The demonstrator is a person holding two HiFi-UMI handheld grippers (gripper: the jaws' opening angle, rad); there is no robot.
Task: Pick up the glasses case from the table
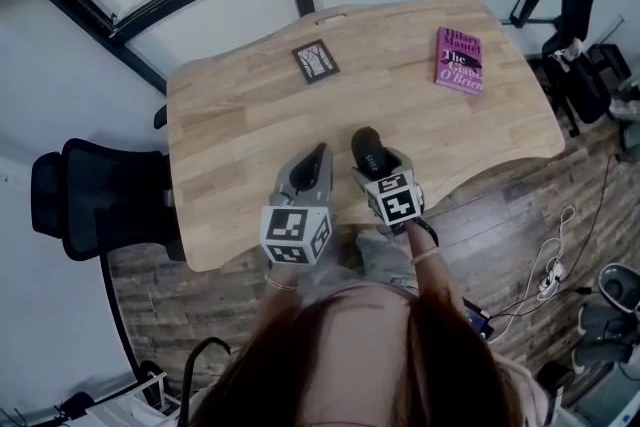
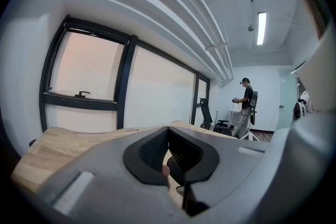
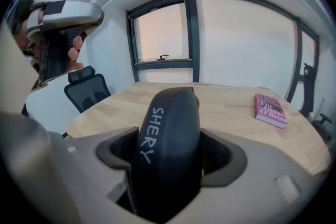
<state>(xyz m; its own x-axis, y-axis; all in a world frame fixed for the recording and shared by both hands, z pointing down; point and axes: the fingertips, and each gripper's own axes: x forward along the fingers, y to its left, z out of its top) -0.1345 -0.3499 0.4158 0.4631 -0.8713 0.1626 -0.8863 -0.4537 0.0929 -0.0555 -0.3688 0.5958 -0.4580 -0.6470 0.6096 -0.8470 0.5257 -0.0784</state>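
Note:
A black glasses case [image 3: 168,149] lettered SHERY stands clamped between the jaws of my right gripper [image 3: 170,157], lifted above the wooden table [image 3: 231,113]. From the head view the case [image 1: 367,151] juts forward out of the right gripper [image 1: 378,161] over the table's near edge. Just to its left, my left gripper [image 1: 312,165] hovers with its jaws closed together and nothing held. The left gripper view shows those dark pads [image 2: 157,152] meeting, tilted up toward the window.
A pink book [image 1: 459,60] lies at the table's far right, also seen as the book [image 3: 270,110] in the right gripper view. A small dark marker card [image 1: 315,61] lies at the table's far middle. A black office chair [image 1: 95,197] stands left. A person [image 2: 245,105] stands far off.

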